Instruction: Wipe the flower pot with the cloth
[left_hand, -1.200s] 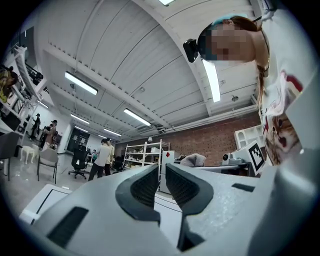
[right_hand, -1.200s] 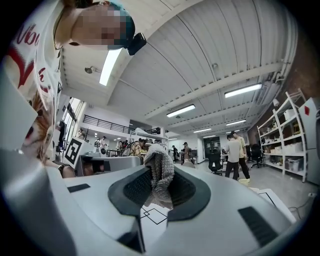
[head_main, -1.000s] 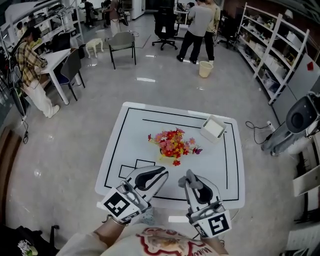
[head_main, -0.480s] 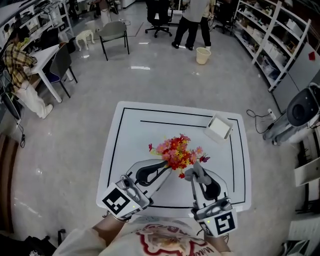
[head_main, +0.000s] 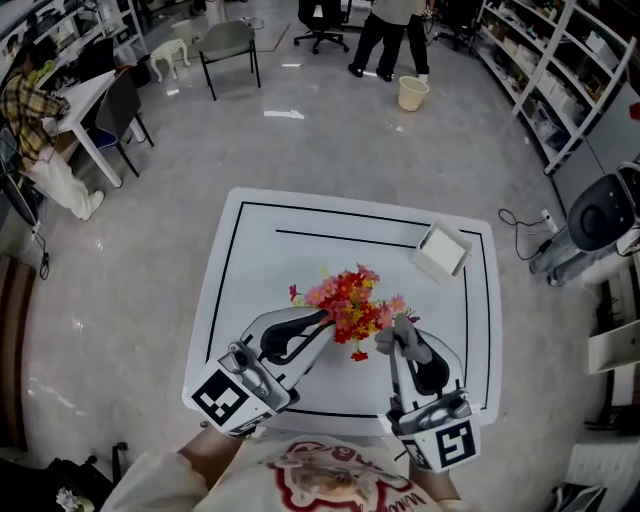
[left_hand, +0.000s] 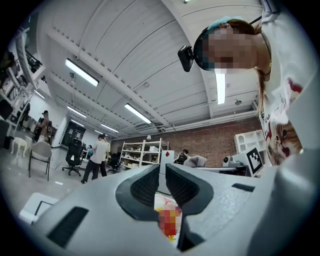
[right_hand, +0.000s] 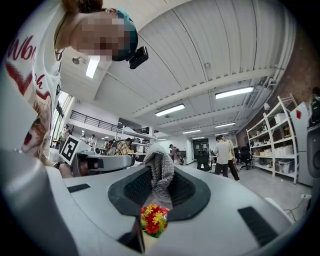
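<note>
Flower pot (head_main: 352, 303) stands mid-surface (head_main: 262, 262), well clear of all four edges. Bare room lies to its left and on its far side. A white box (head_main: 441, 251) occupies the far right corner. Left gripper (head_main: 320, 320) is just left of the pot, its jaws closed and empty. Right gripper (head_main: 400, 335) is just right of the pot, its jaws clamped on a grey cloth (right_hand: 160, 180).

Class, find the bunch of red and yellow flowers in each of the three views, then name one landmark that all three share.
Head view: the flowers are mid-picture, on the white table.
Left gripper view: flowers low centre, in the slit between the jaws, partly behind a mosaic patch.
Right gripper view: flowers low centre, under the gripped cloth.
Shared landmark: the standing person in a light top.
</note>
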